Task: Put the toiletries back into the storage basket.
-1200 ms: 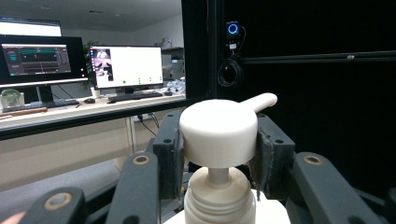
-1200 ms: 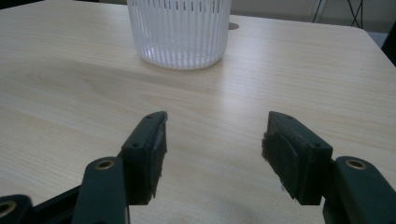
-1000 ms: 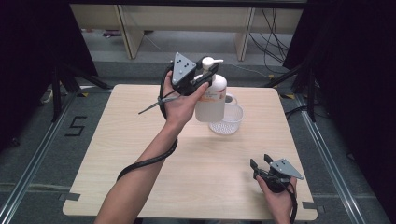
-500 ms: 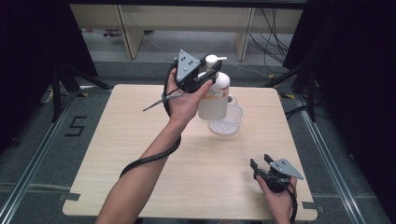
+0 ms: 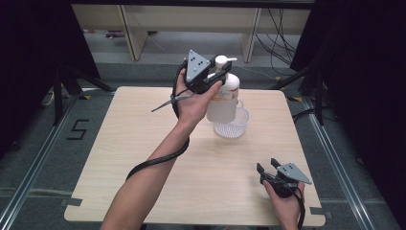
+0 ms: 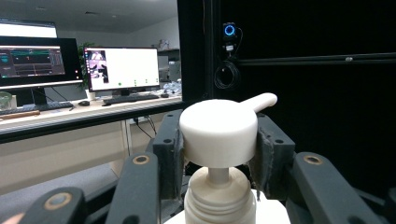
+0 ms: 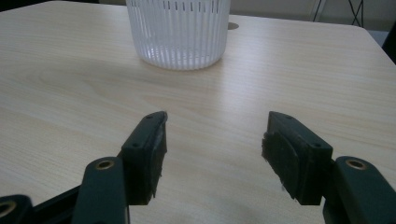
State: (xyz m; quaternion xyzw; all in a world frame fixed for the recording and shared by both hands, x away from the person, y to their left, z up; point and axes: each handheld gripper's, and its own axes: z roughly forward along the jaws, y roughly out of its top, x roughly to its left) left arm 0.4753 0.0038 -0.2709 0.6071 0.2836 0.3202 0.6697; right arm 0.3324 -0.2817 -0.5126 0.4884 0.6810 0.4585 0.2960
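Left hand-held gripper (image 6: 218, 154) pinched the white pump head of the pump bottle (image 5: 223, 98), lifted upright above the ribbed white basket (image 5: 233, 125) on the desk (image 5: 143, 158). Right hand-held gripper (image 7: 212, 140) rested spread, holding nothing.

A: How many pump bottles are counted?
B: One pump bottle (image 5: 224, 96) is counted, clamped in the left gripper (image 5: 216, 76).
A: And baskets?
B: One white basket (image 5: 233, 125) is counted below it; two grippers, with the right gripper (image 5: 268, 166).
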